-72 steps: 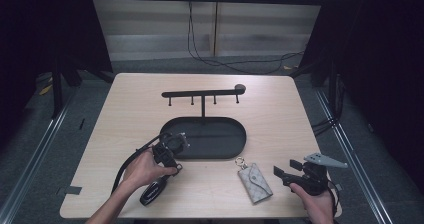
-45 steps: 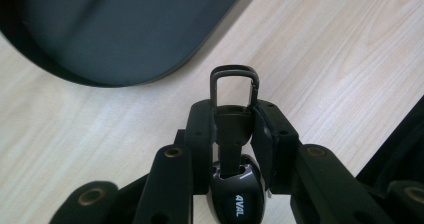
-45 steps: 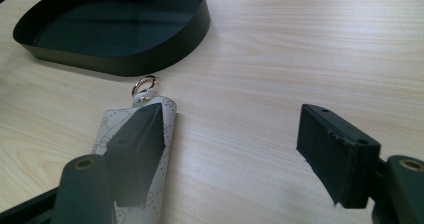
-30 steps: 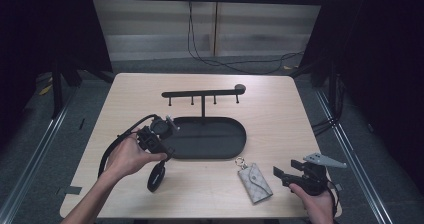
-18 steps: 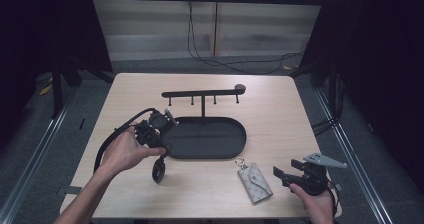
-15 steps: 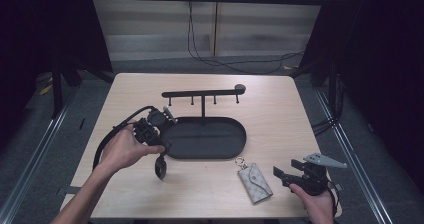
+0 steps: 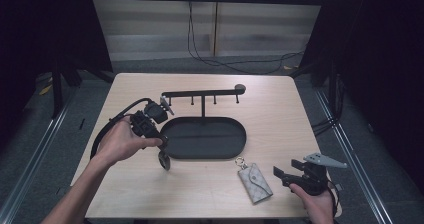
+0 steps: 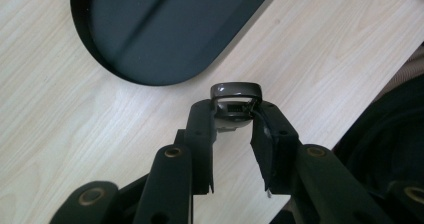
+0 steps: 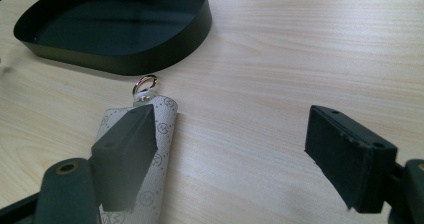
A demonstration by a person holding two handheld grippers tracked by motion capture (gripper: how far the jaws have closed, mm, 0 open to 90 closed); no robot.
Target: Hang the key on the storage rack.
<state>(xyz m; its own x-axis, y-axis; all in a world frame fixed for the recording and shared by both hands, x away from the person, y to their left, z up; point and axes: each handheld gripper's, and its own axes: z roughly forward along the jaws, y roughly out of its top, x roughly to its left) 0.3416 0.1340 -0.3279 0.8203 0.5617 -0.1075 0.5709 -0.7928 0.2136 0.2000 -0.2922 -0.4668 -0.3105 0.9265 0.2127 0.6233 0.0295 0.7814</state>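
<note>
Buckle (image 8: pixel 235 100) upright, loop end forward

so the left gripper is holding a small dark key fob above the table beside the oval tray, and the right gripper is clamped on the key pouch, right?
Not quite. The right gripper is open: in the right gripper view its fingers stand wide apart, with the key pouch lying on the table beside one of them. The rest holds: the left gripper holds the small dark key fob above the table beside the oval tray.

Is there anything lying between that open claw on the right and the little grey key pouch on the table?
Nothing visible. The right gripper sits on the table just right of the key pouch, with bare wood between them. In the right gripper view its jaws stand wide open, one jaw already overlapping the pouch's edge. The black tray lies farther back, out of the path.
</note>
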